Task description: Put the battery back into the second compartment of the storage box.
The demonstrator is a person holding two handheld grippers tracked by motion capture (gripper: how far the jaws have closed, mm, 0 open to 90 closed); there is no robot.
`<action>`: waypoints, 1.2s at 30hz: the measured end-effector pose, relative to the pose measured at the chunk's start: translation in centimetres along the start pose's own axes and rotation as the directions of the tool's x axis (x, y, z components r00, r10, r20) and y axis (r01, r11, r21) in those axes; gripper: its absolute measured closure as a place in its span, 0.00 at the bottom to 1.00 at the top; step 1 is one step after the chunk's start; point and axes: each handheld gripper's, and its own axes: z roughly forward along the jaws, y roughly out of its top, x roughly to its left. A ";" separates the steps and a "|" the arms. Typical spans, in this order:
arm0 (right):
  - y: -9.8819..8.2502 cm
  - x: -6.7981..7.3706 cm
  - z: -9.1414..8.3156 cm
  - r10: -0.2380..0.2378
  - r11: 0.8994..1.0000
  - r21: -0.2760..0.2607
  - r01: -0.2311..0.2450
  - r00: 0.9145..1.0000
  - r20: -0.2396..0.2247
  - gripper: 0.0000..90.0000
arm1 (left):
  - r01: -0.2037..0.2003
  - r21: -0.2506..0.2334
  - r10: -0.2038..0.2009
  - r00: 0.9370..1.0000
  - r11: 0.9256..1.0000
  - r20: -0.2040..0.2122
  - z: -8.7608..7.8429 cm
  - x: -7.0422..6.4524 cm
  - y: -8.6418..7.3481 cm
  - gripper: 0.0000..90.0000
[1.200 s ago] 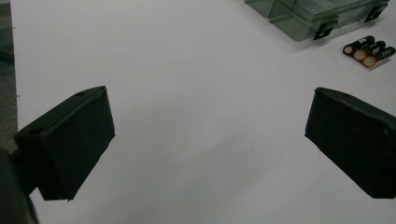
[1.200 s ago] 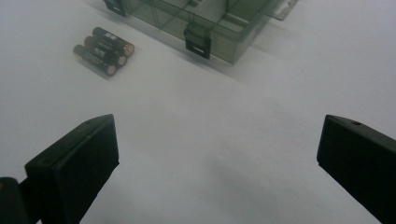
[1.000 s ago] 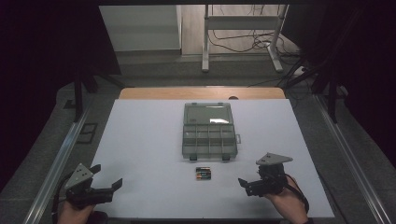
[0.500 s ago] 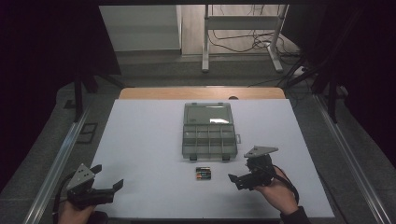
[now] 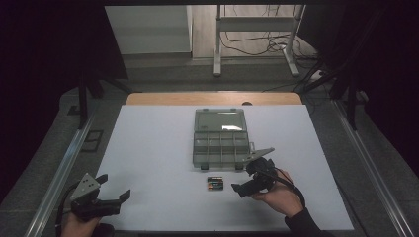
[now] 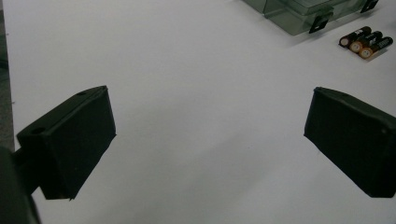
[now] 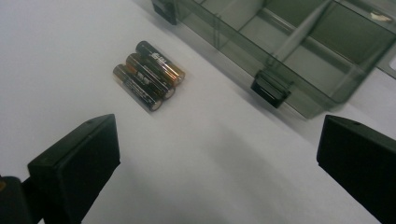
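Observation:
Three black-and-copper batteries (image 5: 215, 184) (image 7: 148, 74) (image 6: 365, 42) lie side by side on the white table, just in front of a grey see-through compartment box (image 5: 220, 144) (image 7: 299, 51) (image 6: 303, 11) whose lid is folded back. My right gripper (image 5: 243, 180) (image 7: 217, 161) hovers open just right of the batteries, jaws wide apart with nothing between them. At the near left corner of the table my left gripper (image 5: 114, 186) (image 6: 208, 135) is open too, over bare table surface, far from the batteries.
The white table top (image 5: 148, 148) ends in a wooden strip at the far side. Metal rails run along its left and right sides. A stand with cables is on the floor beyond.
My right gripper has moved left and forward, from the near right of the table to just beside the batteries. The left gripper has stayed about where it was.

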 end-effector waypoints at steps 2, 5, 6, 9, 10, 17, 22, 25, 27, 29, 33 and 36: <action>0.4 0.1 0.3 -0.016 1.000 0.012 0.016 1.000 0.002 0.07 | -0.001 0.001 0.001 1.000 1.000 0.000 0.0 0.0 0.0 0.03; 1.0 0.2 0.6 -0.032 0.999 0.020 0.032 0.999 -0.006 0.17 | -0.006 0.006 0.006 1.000 1.000 -0.001 0.0 0.0 0.0 0.03; 1.2 0.2 0.7 -0.035 0.999 0.026 0.035 0.999 -0.009 0.20 | -0.007 0.006 0.007 1.000 1.000 0.000 0.0 0.0 0.0 0.03; 1.8 0.3 1.1 -0.057 0.997 0.044 0.058 0.998 -0.024 0.30 | -0.006 0.006 0.006 1.000 1.000 0.000 0.0 0.0 0.0 0.03; 2.1 0.3 1.3 -0.067 0.996 0.054 0.068 0.997 -0.030 0.35 | -0.007 0.006 0.007 1.000 1.000 0.000 0.0 0.0 0.0 0.03; 3.7 0.6 2.5 -0.113 0.988 0.093 0.120 0.991 -0.076 0.50 | -0.014 0.007 0.014 1.000 1.000 0.001 0.0 -0.1 0.0 0.03; 5.1 1.2 4.0 -0.151 0.979 0.119 0.164 0.982 -0.110 0.62 | -0.015 0.007 0.015 1.000 1.000 0.003 0.0 -0.1 0.0 0.03; 5.5 1.4 4.4 -0.168 0.976 0.123 0.181 0.979 -0.113 0.66 | -0.014 0.006 0.014 1.000 1.000 0.006 0.0 -0.1 0.0 0.03; 5.8 1.5 4.9 -0.183 0.972 0.127 0.198 0.975 -0.123 0.69 | -0.015 0.007 0.014 1.000 1.000 0.007 0.0 -0.1 0.0 0.03; 6.2 1.7 5.3 -0.200 0.967 0.133 0.217 0.971 -0.131 0.72 | -0.015 0.007 0.015 1.000 1.000 0.007 0.0 -0.1 0.0 0.03; 6.5 2.1 6.0 -0.234 0.956 0.147 0.253 0.963 -0.131 0.76 | -0.017 0.006 0.017 1.000 1.000 0.008 0.0 -0.1 0.0 0.03; 6.6 2.4 6.6 -0.254 0.948 0.160 0.274 0.958 -0.133 0.77 | -0.016 0.006 0.016 1.000 1.000 0.009 0.0 -0.1 0.0 0.04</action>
